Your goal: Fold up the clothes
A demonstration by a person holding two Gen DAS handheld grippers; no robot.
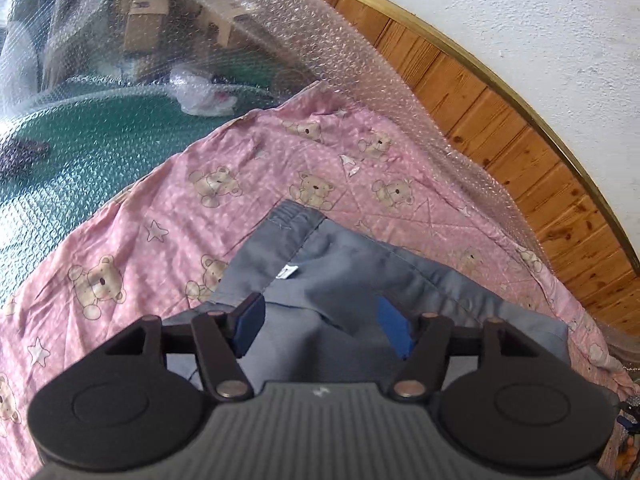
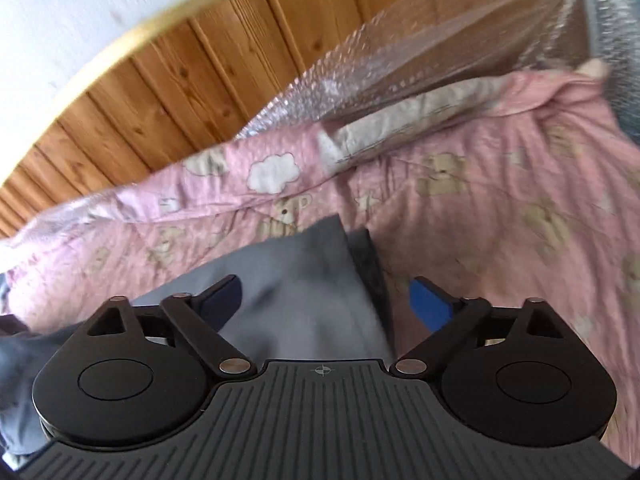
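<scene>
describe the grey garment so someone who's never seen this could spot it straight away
Find the pink quilt printed with teddy bears and stars, spread below the wood-panelled wall. The grey garment lies on top of it. It is the only plain, unprinted fabric there, slate grey with a small white label near its waistband.

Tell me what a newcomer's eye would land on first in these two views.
First, the pink teddy-bear quilt spread across the scene, with grey trousers lying on it just ahead of both open grippers, left and right. Next, the bubble wrap draped along the quilt's far edge, before wooden wall panelling.
</scene>
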